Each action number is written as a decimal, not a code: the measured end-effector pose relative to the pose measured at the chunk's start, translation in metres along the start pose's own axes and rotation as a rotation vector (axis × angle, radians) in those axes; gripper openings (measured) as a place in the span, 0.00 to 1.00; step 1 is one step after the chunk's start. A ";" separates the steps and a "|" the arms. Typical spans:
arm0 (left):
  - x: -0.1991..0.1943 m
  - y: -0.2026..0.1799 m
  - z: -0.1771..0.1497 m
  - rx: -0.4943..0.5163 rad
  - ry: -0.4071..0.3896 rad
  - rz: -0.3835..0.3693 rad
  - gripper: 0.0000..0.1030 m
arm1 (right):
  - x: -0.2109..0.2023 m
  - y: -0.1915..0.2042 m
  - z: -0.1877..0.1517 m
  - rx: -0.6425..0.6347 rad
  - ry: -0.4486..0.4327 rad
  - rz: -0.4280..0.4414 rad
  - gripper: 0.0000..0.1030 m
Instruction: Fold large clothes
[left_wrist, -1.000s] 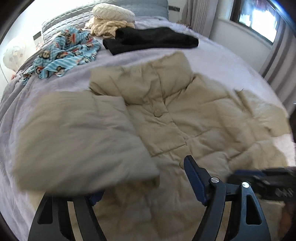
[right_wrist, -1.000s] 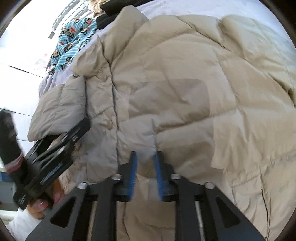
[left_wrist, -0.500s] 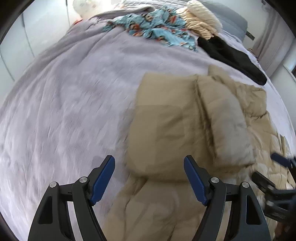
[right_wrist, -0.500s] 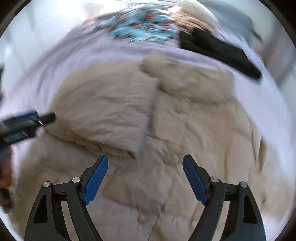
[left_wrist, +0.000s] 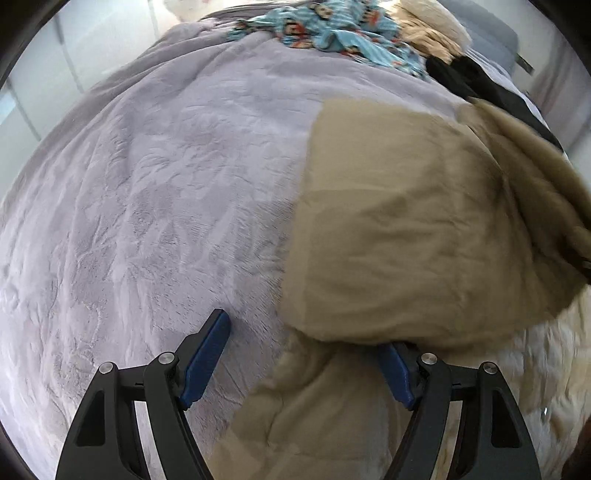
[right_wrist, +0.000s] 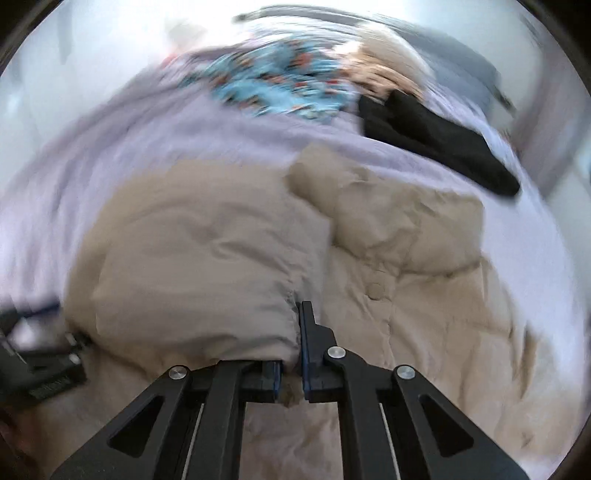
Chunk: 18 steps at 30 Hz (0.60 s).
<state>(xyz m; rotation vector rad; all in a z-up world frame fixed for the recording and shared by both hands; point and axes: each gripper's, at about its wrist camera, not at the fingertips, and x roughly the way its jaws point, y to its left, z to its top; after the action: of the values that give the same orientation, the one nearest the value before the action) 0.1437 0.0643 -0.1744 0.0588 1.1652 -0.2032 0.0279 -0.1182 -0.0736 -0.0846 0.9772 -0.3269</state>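
Note:
A beige puffer jacket (left_wrist: 406, 236) lies on a lilac bedspread (left_wrist: 166, 184), front up, with one sleeve (right_wrist: 199, 266) folded across its chest. My left gripper (left_wrist: 306, 354) is open at the jacket's left edge; the folded sleeve hangs over its right finger. My right gripper (right_wrist: 291, 343) is shut on the sleeve's cuff edge, just left of the jacket's button placket (right_wrist: 376, 291). The right wrist view is blurred by motion. The left gripper also shows at the left edge of the right wrist view (right_wrist: 37, 354).
A blue patterned garment (left_wrist: 332, 33), a cream knit (left_wrist: 432, 33) and a black garment (left_wrist: 480, 85) lie at the head of the bed. Bare bedspread stretches to the left of the jacket. A grey pillow (left_wrist: 491, 29) sits behind them.
My right gripper opened wide, then closed on the folded sleeve's edge. My left gripper let go of the sleeve and swung left toward the jacket's side edge.

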 end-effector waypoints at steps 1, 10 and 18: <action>0.001 0.002 0.001 -0.010 -0.003 0.004 0.76 | -0.004 -0.013 0.000 0.071 -0.012 0.002 0.08; 0.006 0.001 0.007 0.028 0.000 0.032 0.76 | 0.025 -0.140 -0.067 0.716 0.139 0.151 0.07; -0.038 0.026 0.028 0.084 0.043 -0.163 0.76 | 0.042 -0.167 -0.092 0.869 0.162 0.291 0.09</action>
<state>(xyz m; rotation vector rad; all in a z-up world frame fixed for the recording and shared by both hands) 0.1594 0.0901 -0.1299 0.0421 1.2043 -0.3968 -0.0656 -0.2829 -0.1226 0.8773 0.9201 -0.4677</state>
